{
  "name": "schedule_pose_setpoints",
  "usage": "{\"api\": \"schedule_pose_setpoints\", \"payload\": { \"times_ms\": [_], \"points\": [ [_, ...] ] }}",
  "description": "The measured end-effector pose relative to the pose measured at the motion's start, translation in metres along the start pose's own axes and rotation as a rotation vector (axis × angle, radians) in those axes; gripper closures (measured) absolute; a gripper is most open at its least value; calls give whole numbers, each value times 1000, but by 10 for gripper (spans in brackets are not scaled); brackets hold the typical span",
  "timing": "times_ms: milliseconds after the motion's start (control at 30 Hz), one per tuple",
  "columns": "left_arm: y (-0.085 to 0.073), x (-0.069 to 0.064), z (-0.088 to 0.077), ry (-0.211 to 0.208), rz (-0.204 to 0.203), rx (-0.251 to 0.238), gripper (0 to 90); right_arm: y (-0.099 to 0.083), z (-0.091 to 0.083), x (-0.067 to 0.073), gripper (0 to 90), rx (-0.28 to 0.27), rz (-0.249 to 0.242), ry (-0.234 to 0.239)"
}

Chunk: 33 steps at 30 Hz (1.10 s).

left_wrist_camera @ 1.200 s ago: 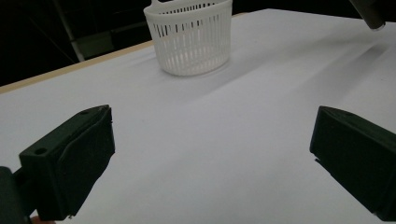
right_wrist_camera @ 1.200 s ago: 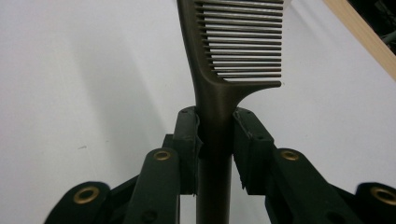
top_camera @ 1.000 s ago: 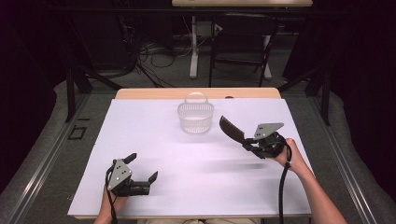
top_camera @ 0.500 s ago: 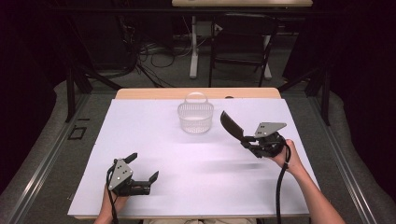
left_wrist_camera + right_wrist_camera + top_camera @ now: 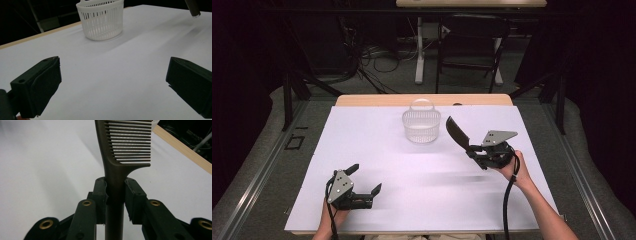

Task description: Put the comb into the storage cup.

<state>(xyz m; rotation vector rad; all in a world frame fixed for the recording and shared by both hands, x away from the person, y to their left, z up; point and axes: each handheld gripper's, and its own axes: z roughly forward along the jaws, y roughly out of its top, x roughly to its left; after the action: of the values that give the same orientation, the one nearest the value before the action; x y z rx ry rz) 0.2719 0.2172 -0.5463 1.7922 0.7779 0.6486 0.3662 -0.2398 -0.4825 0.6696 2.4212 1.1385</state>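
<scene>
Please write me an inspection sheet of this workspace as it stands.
Surface: white sheet over a wooden table.
Job's things: brown comb clamped by its handle; white slotted basket upright near the far edge.
Clutter: nothing seen.
Grippers: right gripper shut on the comb, held above the sheet; left gripper open, nothing between its fingers.
Cables: one trails from each gripper.
Surroundings: dark floor, table legs and loose wires beyond.

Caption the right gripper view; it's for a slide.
Right gripper clamps a brown comb by its handle above the white table.

Overhead forward-down; two low table-level close-ups
</scene>
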Motion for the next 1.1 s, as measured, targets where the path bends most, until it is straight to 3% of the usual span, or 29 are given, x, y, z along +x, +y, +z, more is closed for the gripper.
{"api": "schedule_pose_setpoints", "payload": {
  "times_ms": [367,633,1100],
  "points": [
    [0,0,3,-3,1,4,2,1,6,2,728,-28,42,-18],
    [1,0,3,8,-5,4,2,2,11,3,728,-44,45,-26],
    [3,-3,9,-13,7,7,2,3,10,5,728,-92,44,-53]
  ]
}}
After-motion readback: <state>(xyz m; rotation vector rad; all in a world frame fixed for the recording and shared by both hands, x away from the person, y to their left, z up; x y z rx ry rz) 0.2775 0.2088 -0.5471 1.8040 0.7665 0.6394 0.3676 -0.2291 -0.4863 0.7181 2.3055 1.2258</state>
